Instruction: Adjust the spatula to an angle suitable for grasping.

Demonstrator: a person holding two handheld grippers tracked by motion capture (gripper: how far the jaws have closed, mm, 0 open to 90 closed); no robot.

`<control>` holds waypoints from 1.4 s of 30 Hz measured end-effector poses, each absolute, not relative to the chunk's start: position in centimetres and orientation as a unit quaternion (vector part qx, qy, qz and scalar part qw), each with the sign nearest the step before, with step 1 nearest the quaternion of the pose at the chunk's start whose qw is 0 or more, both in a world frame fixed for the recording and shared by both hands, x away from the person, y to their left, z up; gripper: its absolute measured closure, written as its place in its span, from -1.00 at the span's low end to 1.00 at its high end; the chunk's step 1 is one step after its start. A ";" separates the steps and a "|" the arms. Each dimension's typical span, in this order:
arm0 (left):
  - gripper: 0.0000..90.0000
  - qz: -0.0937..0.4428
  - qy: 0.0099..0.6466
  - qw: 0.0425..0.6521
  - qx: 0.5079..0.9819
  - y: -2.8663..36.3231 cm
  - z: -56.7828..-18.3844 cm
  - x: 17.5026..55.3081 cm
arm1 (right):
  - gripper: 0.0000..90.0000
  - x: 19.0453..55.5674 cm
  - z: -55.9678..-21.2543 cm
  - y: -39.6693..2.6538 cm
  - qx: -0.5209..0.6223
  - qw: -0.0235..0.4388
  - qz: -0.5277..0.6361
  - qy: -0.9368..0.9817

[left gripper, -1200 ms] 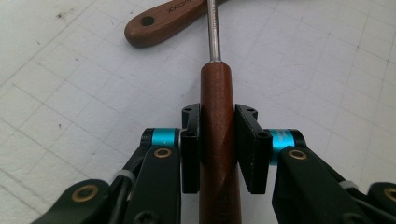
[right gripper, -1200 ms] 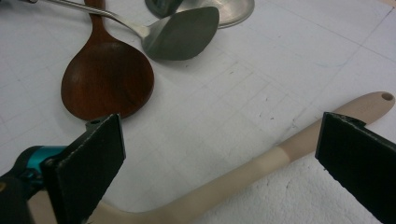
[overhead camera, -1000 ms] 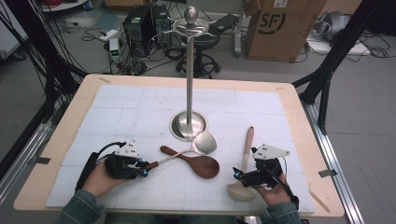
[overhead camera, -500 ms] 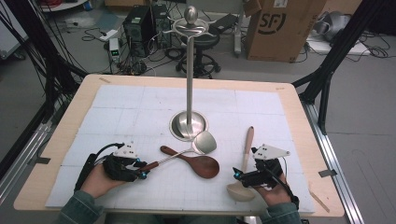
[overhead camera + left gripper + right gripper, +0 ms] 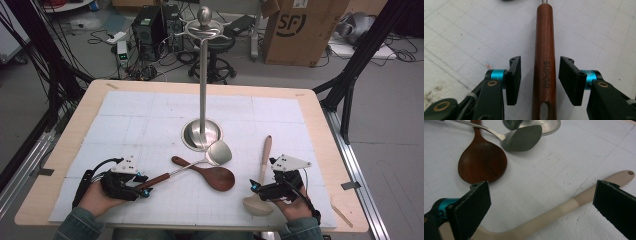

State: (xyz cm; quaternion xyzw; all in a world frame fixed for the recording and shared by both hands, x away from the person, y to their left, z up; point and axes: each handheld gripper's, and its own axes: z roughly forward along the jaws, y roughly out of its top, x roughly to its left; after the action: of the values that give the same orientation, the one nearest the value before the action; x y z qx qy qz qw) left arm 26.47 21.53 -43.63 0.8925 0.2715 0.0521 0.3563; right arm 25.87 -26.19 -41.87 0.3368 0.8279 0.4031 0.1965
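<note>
The left gripper, whose jaws have just been opening, now brackets the spatula's wooden handle without touching it, apparently releasing it, while the right gripper gapes wide above the pale spoon, seemingly next to grasp.

On the bench, the stand rises behind the spatula, whose shaft crosses over the dark spoon. The pale spoon lies to their right, apart.
</note>
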 end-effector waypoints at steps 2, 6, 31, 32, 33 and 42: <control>0.18 0.052 0.274 0.357 0.892 21.7 -43.7 26.5 | -0.99 25.9 -41.9 -26.2 0.337 0.197 0.403 0.827; 0.24 0.052 0.269 0.356 0.893 21.5 -43.7 26.4 | -0.99 25.9 -41.8 -26.1 0.336 0.197 0.404 0.828; 0.61 0.034 0.258 0.374 0.890 21.3 -43.2 26.8 | -0.99 25.9 -41.8 -25.8 0.336 0.194 0.406 0.828; 0.61 0.034 0.259 0.378 0.888 21.2 -43.1 26.8 | -0.99 25.9 -41.8 -25.8 0.336 0.194 0.406 0.828; 0.61 0.035 0.258 0.378 0.888 21.1 -43.0 26.8 | -0.99 25.9 -41.8 -25.8 0.335 0.194 0.406 0.828; 0.61 0.033 0.248 0.388 0.887 20.0 -42.2 27.2 | -0.99 25.9 -41.7 -25.9 0.338 0.193 0.411 0.824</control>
State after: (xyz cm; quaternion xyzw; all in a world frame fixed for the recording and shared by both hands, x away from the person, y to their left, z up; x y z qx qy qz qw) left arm 27.20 20.03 -42.23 0.8872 0.2479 0.0331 0.3876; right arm 25.90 -25.90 -41.69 0.3381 0.8243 0.4113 0.1926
